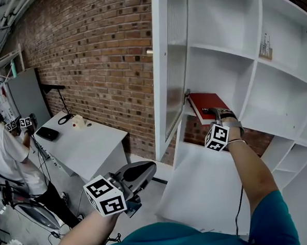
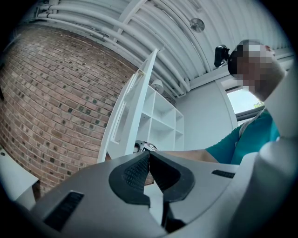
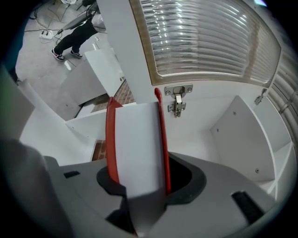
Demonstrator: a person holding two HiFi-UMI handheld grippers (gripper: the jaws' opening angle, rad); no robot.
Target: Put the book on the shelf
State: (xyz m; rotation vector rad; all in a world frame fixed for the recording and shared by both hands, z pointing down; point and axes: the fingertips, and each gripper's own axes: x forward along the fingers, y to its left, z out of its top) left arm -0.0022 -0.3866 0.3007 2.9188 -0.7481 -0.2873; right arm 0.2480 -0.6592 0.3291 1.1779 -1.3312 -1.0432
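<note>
A red-covered book (image 1: 207, 104) with white pages lies flat, its far end over a middle compartment of the white shelf unit (image 1: 227, 53), just past the open door (image 1: 171, 66). My right gripper (image 1: 215, 114) is shut on the book's near end. In the right gripper view the book (image 3: 137, 144) stands on edge between the jaws, with its red covers against the pads, and points toward the door hinge (image 3: 178, 100). My left gripper (image 1: 142, 173) hangs low and left, away from the shelf. In the left gripper view its pads (image 2: 135, 172) meet at the tip with nothing between them.
The ribbed-glass door (image 3: 205, 42) stands open just left of the book. A brick wall (image 1: 102, 55) runs behind. A white desk (image 1: 87, 144) at left carries a black object (image 1: 47, 133) and a tape roll (image 1: 79, 122). A person in white (image 1: 5, 154) stands beside it.
</note>
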